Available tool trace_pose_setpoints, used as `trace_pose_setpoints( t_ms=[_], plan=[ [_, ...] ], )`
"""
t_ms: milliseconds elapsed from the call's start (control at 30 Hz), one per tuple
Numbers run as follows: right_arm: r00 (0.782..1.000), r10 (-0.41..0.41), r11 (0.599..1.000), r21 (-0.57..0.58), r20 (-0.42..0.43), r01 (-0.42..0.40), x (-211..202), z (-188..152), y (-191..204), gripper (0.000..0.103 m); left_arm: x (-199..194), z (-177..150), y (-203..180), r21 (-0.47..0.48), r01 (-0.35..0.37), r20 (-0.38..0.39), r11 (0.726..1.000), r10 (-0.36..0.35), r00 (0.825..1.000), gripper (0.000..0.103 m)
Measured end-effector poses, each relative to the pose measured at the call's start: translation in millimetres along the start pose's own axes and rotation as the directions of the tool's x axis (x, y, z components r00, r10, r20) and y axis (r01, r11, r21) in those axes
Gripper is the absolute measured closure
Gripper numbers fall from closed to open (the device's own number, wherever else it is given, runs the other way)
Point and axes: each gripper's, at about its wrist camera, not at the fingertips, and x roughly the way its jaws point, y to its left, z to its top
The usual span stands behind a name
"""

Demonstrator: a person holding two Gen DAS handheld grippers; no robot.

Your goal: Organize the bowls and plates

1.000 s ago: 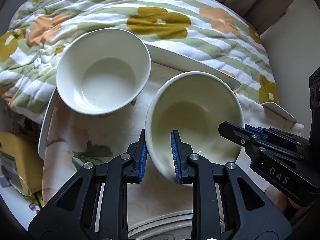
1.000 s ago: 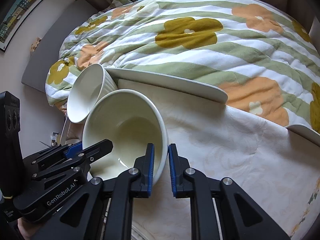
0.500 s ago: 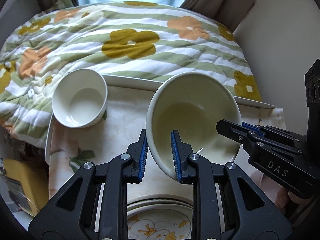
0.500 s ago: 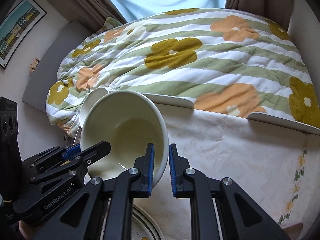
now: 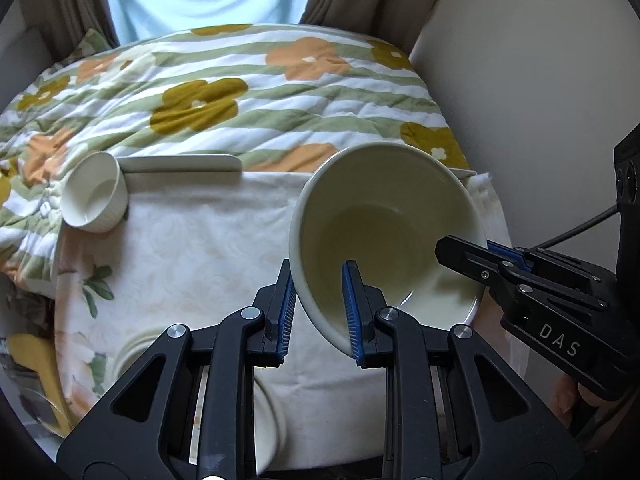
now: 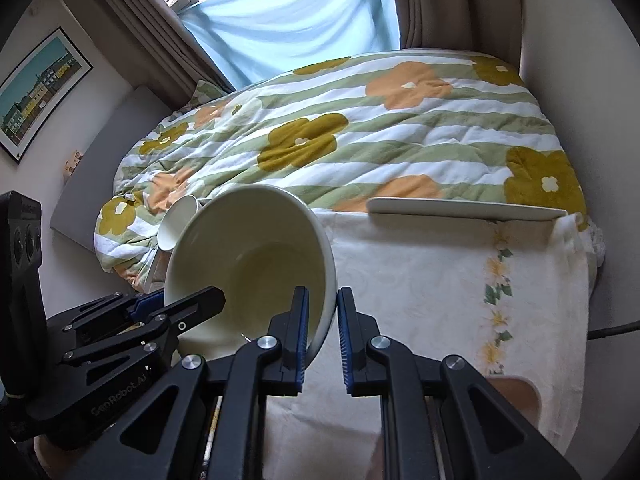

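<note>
Lifted higher since before, glossy cream bowl (image 5: 384,216) stays tilted, both jaws clamping its rim.

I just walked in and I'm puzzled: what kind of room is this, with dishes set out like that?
Most likely a bedroom. A bed with a flowered quilt sits under a curtained window, a framed picture hangs on the wall, and the dishes sit on a cloth-covered table beside the bed.
</note>
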Motion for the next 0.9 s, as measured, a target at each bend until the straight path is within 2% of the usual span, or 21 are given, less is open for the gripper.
trace_pose_setpoints(
  t_ms=[200,433,733,900],
  plan=[
    [0.999,-0.037,0.999,0.019,-0.018,0.037,-35,-41,-55,0.09,9,-34,-67,0.024,0.035,-0.035,0.999,-0.034,0.999,0.083],
    [0.997,-0.057,0.994,0.087,-0.06,0.062,-50,-86,-105,0.09,38,-69,-117,0.082,0.064,-0.138,0.995,-0.052,0.989,0.083],
    [0.991,-0.06,0.973,0.213,-0.12,0.085,-28,-121,-130,0.09,80,-81,-133,0.198,0.068,-0.247,0.978,-0.017,0.969,0.083],
    [0.988,-0.067,0.965,0.242,-0.14,0.1,-17,-131,-131,0.09,92,-83,-128,0.23,0.07,-0.27,0.971,-0.005,0.963,0.083]
  ],
)
